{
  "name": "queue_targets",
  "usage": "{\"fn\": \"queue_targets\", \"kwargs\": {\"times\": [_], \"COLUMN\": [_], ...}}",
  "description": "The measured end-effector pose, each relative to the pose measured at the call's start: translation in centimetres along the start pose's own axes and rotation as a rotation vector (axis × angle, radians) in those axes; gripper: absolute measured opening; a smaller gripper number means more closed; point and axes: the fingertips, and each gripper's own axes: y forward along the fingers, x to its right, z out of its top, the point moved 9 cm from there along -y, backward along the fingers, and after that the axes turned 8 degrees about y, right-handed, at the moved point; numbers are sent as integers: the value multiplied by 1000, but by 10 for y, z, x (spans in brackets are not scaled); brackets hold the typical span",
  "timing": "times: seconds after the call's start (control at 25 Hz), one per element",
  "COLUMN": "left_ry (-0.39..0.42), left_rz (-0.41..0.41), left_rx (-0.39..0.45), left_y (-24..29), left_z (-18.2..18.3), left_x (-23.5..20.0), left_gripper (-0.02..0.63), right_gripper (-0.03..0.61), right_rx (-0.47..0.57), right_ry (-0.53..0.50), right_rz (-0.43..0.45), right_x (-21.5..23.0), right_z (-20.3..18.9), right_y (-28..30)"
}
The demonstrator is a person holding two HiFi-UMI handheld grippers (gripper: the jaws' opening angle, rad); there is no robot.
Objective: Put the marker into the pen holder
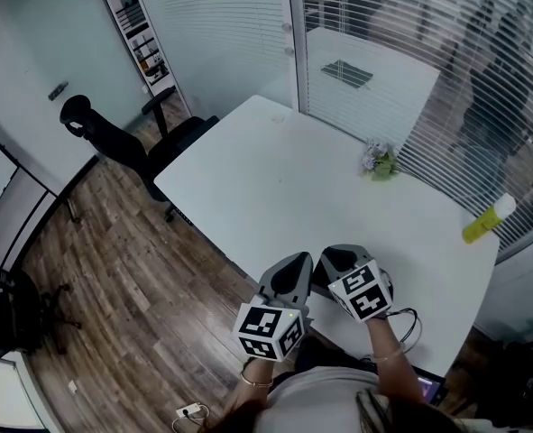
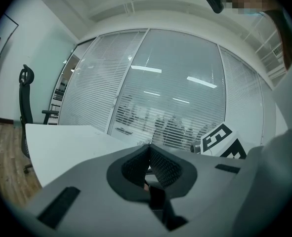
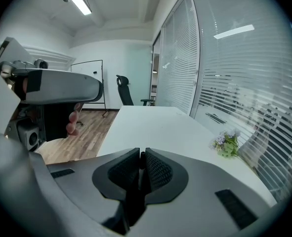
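Note:
A yellow marker-like object with a white cap (image 1: 488,219) lies at the far right edge of the white table (image 1: 275,188). No pen holder shows in any view. My left gripper (image 1: 298,262) and right gripper (image 1: 332,256) hover side by side over the table's near edge, close to my body and far from the yellow object. In the left gripper view the left gripper (image 2: 148,147) has its jaws together with nothing between them. The right gripper (image 3: 142,156) is likewise shut and empty.
A small bunch of flowers (image 1: 379,160) lies on the table's far right part, also seen as flowers (image 3: 226,144) in the right gripper view. A black office chair (image 1: 135,147) stands left of the table. Glass walls with blinds (image 1: 446,70) run behind it. Wooden floor (image 1: 113,269) lies left.

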Motion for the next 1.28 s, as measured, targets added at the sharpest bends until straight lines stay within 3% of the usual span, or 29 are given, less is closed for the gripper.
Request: {"fn": "queue_targets", "kwargs": {"times": [0.76, 1.28], "left_ry": [-5, 1], "left_rz": [-25, -30], "left_rx": [-7, 15], "left_y": [-6, -11], "left_z": [2, 11], "left_x": [-3, -2], "left_gripper": [18, 18], "right_gripper": [83, 109], "right_rx": [-63, 20], "right_ry": [-22, -36], "right_rz": [-18, -29], "right_x": [-4, -1], "right_z": [7, 14], "right_y": [7, -7]}}
